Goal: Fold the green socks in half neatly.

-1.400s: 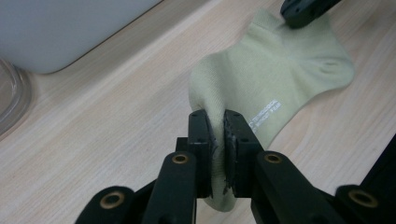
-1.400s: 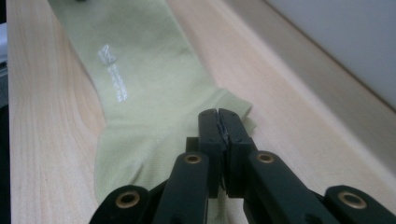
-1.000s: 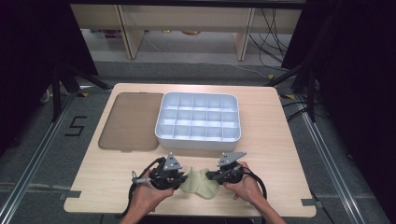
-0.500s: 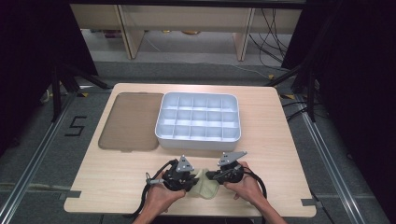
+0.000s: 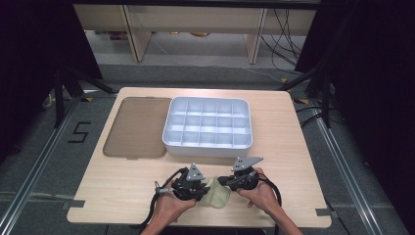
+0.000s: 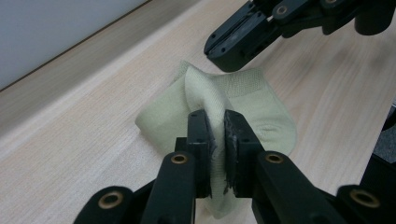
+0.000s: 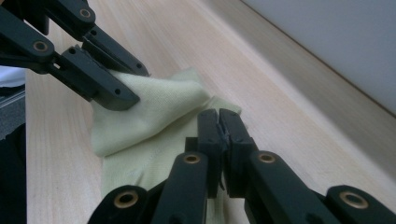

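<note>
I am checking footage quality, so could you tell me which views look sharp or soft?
High view: evenly lit table, dark surroundings. Left gripper view: sock weave crisp, near linkage soft. Right gripper view: sock sharp, grey box wall blurred.

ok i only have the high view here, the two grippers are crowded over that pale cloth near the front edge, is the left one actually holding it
Observer: Yes. In the left gripper view the left gripper is shut on a raised fold of the pale green cloth.
Operator: and the right one, gripping too or just sitting there
Observer: In the right gripper view the right gripper has its jaws closed together at the cloth's near edge; whether fabric is pinched between them I cannot tell.
Operator: is the cloth flat or bunched
Observer: Partly folded: the left gripper's end is lifted and folded over toward the right gripper, the rest lies flat on the table.
</note>
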Tool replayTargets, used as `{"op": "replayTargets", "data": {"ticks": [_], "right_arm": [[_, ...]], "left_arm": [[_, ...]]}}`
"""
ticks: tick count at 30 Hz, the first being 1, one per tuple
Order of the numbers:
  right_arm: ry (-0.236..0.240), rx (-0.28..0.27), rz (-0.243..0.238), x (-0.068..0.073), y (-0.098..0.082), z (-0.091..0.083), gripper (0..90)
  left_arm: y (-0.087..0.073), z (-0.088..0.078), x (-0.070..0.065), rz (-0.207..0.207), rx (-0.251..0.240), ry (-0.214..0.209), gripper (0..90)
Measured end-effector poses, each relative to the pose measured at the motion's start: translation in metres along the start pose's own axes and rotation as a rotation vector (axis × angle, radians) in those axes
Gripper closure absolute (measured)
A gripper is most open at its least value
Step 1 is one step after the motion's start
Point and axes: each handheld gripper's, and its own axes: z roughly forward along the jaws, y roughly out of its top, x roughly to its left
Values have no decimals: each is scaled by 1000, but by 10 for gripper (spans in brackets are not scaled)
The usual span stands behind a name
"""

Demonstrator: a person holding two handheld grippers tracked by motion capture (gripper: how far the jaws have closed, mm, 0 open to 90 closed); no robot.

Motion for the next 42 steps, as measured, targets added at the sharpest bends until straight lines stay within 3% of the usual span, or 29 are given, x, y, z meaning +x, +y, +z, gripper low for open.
{"op": "replayTargets", "data": {"ticks": [10,15,16,19,22,25,28,30,31,33,35,38,39,42], "right_arm": [[-21,45,-39,7,-15,-20,881],[-26,64,-30,8,-17,-17,880],[-39,74,-48,6,-18,-15,881],[-40,75,-24,3,-19,-13,884],[-32,70,-20,2,-20,-13,884],[-19,62,-1,0,-22,-13,885],[-16,56,-5,-2,-22,-13,885],[-13,58,5,-1,-22,-13,885],[-8,58,10,-2,-22,-13,885],[-9,62,19,-1,-22,-14,885],[-5,62,26,0,-22,-13,885],[-4,64,33,0,-23,-14,885],[-4,64,32,0,-23,-14,885],[-3,63,37,0,-22,-14,884]], "left_arm": [[1,2,-1,15,1,11,811],[3,5,-4,20,7,12,810],[3,6,-5,22,8,7,808],[6,9,-8,49,20,8,804],[8,13,-10,37,15,9,798],[11,16,-12,55,23,-4,795],[13,18,-14,33,16,-11,750],[14,18,-14,47,1,-27,682],[16,14,-17,18,-25,-35,667],[18,8,-16,30,-41,-35,656],[25,-11,-13,38,-86,-40,641],[25,-20,-10,25,-91,-38,651],[24,-24,-7,39,-94,-32,651],[12,-24,3,20,-72,-8,684]]}}
